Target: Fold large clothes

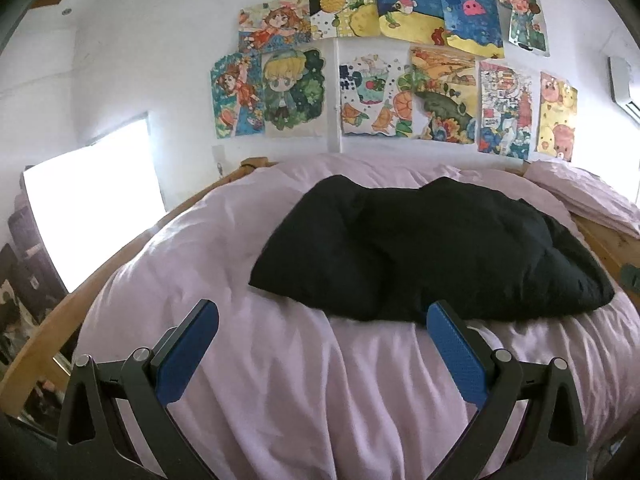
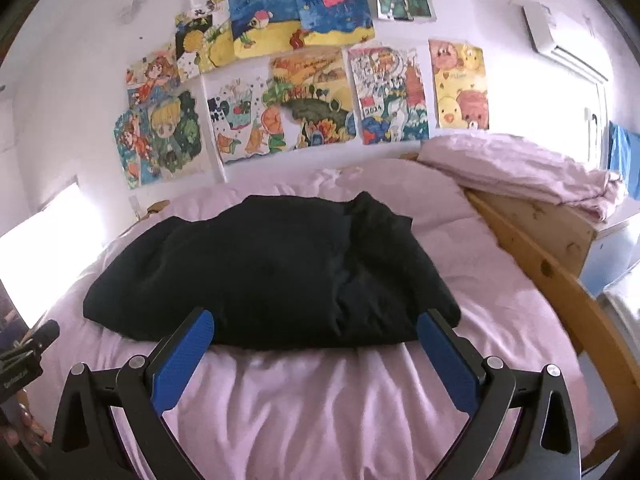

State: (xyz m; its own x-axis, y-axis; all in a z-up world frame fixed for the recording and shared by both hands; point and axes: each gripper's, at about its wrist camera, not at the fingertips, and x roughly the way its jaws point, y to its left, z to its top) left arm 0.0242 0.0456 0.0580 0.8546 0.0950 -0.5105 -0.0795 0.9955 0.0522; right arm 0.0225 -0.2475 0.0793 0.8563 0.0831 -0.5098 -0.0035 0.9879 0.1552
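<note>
At the far left, a bright window (image 1: 92,208) is shining beside the bed, and the wooden bed frame (image 1: 120,252) is curving around the pale pink sheet (image 1: 304,392). The left gripper (image 1: 322,318) is hovering above this sheet with its blue fingers (image 1: 188,352) spread wide and holding nothing; its right finger is showing just in front of the near edge of the black garment (image 1: 440,248).

The garment is lying in the middle of the bed as a thick, rounded bundle (it seems already folded over itself at least once), with children's drawings (image 1: 380,68) hanging on the wall behind it. It is looking soft, puffy and rather light, so it will probably sag and slide when it is lifted. I judge that the best places to grip are the two near corners of the bundle, one for each gripper, pinching through all layers together.

The right gripper (image 2: 316,330) is also hovering with fingers (image 2: 448,364) spread apart and empty, close to the near edge of the garment. Further right, a folded pink quilt (image 2: 520,176) is resting on the wooden headboard (image 2: 536,220).
</note>
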